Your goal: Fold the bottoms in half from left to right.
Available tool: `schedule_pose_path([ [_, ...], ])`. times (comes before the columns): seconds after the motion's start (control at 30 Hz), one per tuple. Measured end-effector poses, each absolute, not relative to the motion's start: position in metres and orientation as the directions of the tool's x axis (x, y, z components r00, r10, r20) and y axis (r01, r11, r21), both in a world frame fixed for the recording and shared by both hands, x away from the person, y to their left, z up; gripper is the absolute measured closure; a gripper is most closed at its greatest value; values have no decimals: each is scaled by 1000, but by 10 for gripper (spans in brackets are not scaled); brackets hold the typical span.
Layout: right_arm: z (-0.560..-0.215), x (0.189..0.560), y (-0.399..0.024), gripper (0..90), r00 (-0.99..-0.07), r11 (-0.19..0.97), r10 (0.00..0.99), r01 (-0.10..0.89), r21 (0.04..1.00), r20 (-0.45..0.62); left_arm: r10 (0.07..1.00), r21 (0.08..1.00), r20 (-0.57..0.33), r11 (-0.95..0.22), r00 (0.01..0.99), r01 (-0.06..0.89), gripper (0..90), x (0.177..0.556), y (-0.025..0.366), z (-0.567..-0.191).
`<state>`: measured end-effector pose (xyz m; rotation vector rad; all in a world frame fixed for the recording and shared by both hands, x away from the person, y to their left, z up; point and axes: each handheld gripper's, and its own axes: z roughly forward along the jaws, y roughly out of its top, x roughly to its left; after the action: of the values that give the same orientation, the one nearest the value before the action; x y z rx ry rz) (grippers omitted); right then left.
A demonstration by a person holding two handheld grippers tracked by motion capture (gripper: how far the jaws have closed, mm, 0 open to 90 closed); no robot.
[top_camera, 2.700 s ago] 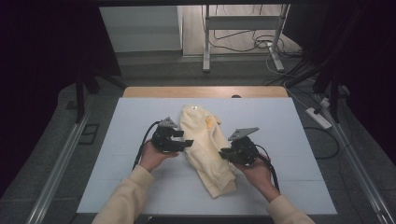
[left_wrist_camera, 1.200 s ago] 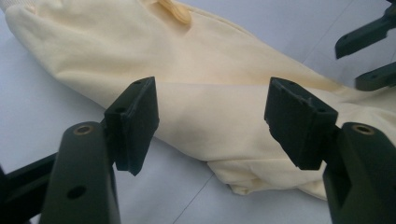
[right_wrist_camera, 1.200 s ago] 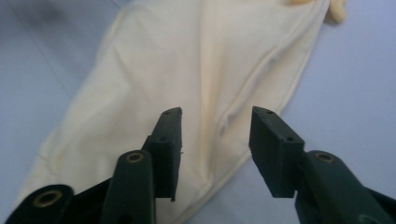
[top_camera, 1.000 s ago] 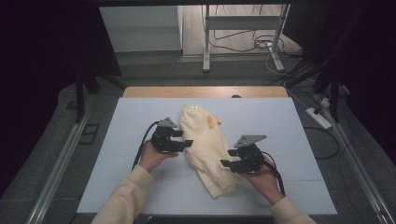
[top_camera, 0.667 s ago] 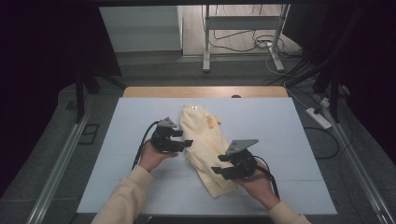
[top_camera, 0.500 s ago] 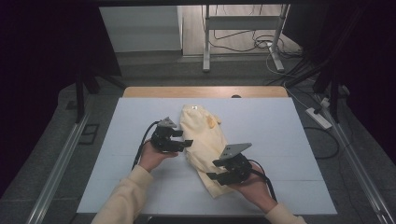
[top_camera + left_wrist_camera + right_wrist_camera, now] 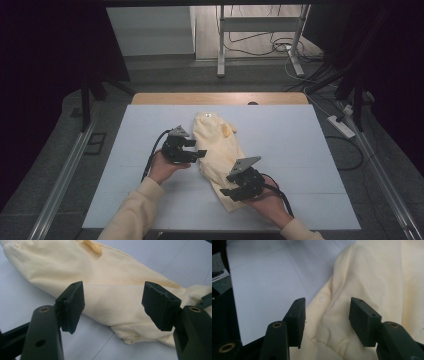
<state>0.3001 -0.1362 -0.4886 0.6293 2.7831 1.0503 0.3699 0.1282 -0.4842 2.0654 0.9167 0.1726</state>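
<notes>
While gaping, right gripper (image 7: pixel 231 186) over garment (image 7: pixel 218 150).

1. A pale yellow garment (image 7: pixel 218 150) lies folded into a long, narrow bundle on the white table top (image 7: pixel 300 145), near its middle.
2. It runs from the far middle towards the near right.
3. A darker yellow patch (image 7: pixel 227 129) shows near its far end.
4. The cloth is soft and lightly wrinkled.

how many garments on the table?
1. A pale yellow garment lies bunched mid-table, between the left gripper and the right gripper, both open. Folds could hide a second layer or piece.
</notes>
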Motion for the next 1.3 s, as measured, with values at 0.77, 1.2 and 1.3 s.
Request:
schedule_pose_path([
  [0.77,-503,313,-136,755,-890,729,456,377,572,5,663,750,-191,-377,724,543,336,370,128,-484],
  [1.2,-486,295,-134,790,-912,665,397,361,653,101,664,756,-200,-364,721,544,333,370,130,-483],
  [1.3,-488,291,-129,788,-923,682,373,339,648,91,663,757,-201,-363,721,544,332,369,131,-483],
])
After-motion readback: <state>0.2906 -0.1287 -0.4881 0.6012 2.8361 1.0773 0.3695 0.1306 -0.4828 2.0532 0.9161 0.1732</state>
